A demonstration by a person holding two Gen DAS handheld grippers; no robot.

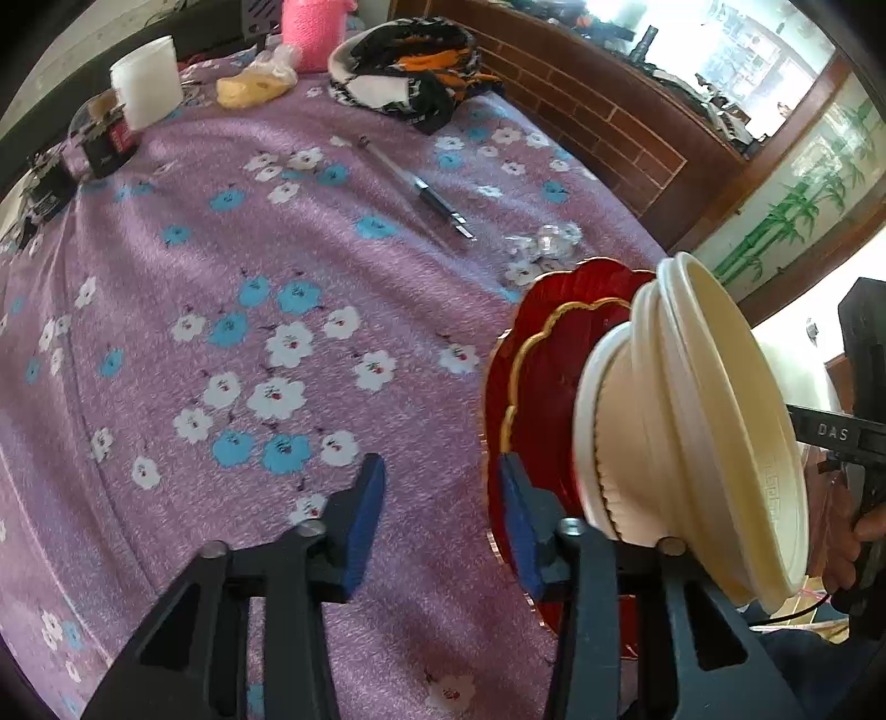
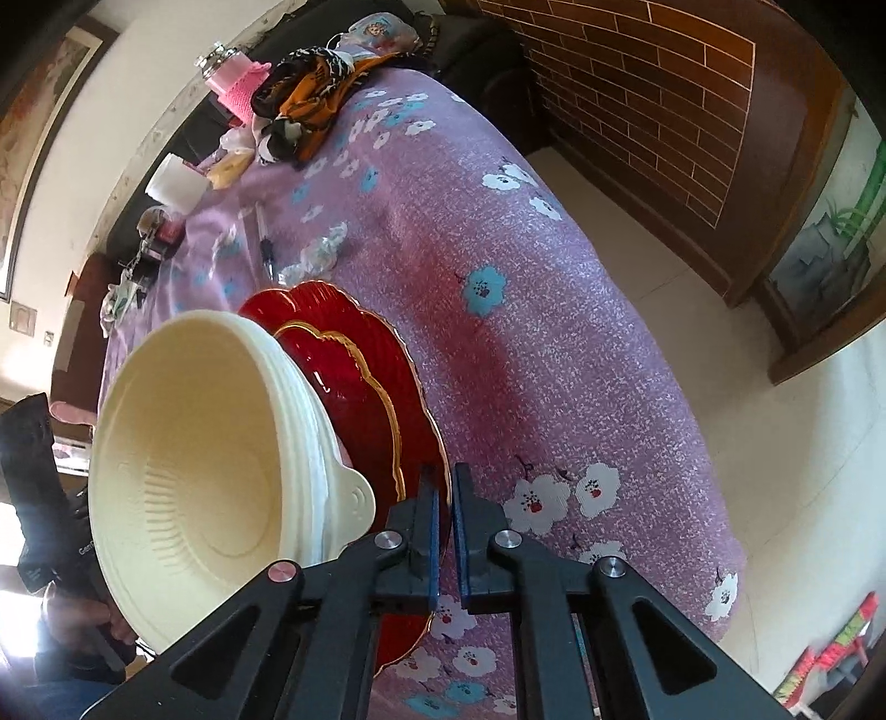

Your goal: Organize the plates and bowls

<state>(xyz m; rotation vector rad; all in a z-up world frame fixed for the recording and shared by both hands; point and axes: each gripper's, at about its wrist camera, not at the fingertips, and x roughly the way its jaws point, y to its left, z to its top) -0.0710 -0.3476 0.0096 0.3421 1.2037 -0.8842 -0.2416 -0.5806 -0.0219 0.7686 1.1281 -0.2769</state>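
Note:
A stack of red plates with gold scalloped rims (image 2: 382, 387) carries several nested cream bowls (image 2: 205, 471). The stack also shows in the left wrist view, the red plates (image 1: 548, 354) under the cream bowls (image 1: 698, 421). My right gripper (image 2: 446, 526) is shut on the rim of the large red plate at the table's near edge. My left gripper (image 1: 440, 515) is open and empty, its right finger (image 1: 518, 520) beside the plate's rim, its left finger over the cloth.
The table wears a purple floral cloth (image 1: 249, 343). A pen (image 1: 421, 188) and crumpled clear wrap (image 1: 548, 243) lie mid-table. At the far end are a white cup (image 1: 147, 83), a pink jar (image 1: 313, 33), a patterned cloth (image 1: 410, 72) and small black items (image 1: 105, 149). A brick wall (image 2: 653, 99) lies beyond.

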